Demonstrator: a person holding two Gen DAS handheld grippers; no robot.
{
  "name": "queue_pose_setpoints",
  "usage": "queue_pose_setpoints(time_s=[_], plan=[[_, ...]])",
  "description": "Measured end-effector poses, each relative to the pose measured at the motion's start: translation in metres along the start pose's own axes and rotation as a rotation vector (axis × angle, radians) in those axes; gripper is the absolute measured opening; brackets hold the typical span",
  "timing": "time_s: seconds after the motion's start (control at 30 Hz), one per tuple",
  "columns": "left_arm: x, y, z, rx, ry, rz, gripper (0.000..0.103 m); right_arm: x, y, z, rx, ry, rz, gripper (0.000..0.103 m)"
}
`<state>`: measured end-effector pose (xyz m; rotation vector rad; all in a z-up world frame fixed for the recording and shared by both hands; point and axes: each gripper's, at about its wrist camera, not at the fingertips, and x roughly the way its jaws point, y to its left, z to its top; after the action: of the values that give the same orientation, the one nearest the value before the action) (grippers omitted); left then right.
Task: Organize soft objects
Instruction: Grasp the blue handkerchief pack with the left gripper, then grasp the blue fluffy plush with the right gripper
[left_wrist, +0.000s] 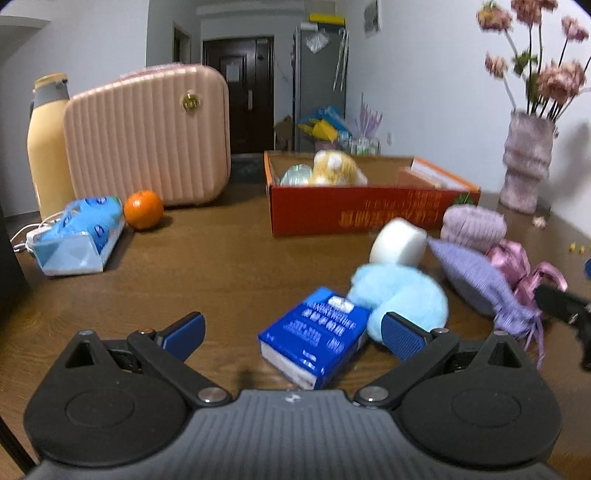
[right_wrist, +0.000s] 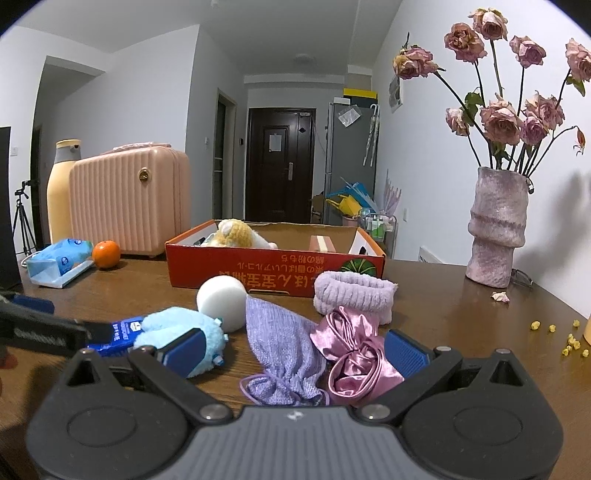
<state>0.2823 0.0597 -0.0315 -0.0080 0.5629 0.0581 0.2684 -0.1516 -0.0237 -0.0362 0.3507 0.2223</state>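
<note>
On the far left of the brown table (right_wrist: 443, 295) stood a yellow bottle (left_wrist: 46, 147) behind a blue tissue pack (left_wrist: 79, 236), with an orange (left_wrist: 143, 209) just beside the pack and a pink ribbed case (left_wrist: 147, 136) behind it. My left gripper (left_wrist: 291, 334) hung low over the table with its blue pads spread wide, holding nothing; a small blue carton (left_wrist: 314, 338) lay between them, and a light blue plush toy (left_wrist: 402, 295) touched the right pad. Past the plush sat a white round sponge (right_wrist: 221, 299). Further back, the red cardboard box (right_wrist: 273, 271) held a yellow plush (right_wrist: 236, 232). My right gripper (right_wrist: 293, 350) was also spread wide and empty, with a lilac drawstring pouch (right_wrist: 280, 343) and a crumpled pink satin cloth (right_wrist: 354, 358) lying between its pads, the two touching each other. A lilac ribbed band (right_wrist: 354, 291) lay behind them, just in front of the box. On the right stood a mauve vase (right_wrist: 496, 229) of faded roses (right_wrist: 502, 118), with small yellow bits (right_wrist: 569, 339) scattered near the table edge.
</note>
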Motion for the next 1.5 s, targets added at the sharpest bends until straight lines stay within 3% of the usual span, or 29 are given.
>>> queue_pose_setpoints(time_s=[0.2, 0.53, 0.63, 0.73, 0.87, 1.5], plan=[[0.021, -0.001, -0.004, 0.037, 0.059, 0.003, 0.103, 0.004, 0.001, -0.002, -0.006, 0.013, -0.007, 0.103], [0.042, -0.001, 0.0, 0.079, 0.083, -0.023, 0.103, 0.01, 0.003, -0.005, -0.016, 0.039, -0.021, 0.103], [0.043, -0.003, 0.0, 0.093, 0.075, -0.028, 0.092, 0.012, 0.004, -0.005, -0.019, 0.044, -0.028, 0.103], [0.04, -0.005, 0.0, 0.104, 0.069, -0.074, 0.068, 0.013, 0.004, -0.005, -0.018, 0.047, -0.036, 0.103], [0.037, -0.009, -0.001, 0.126, 0.062, -0.078, 0.061, 0.014, 0.004, -0.005, -0.017, 0.047, -0.042, 0.103], [0.009, 0.008, 0.003, 0.086, -0.037, -0.013, 0.06, 0.014, 0.04, -0.004, -0.06, 0.013, 0.005, 0.103]])
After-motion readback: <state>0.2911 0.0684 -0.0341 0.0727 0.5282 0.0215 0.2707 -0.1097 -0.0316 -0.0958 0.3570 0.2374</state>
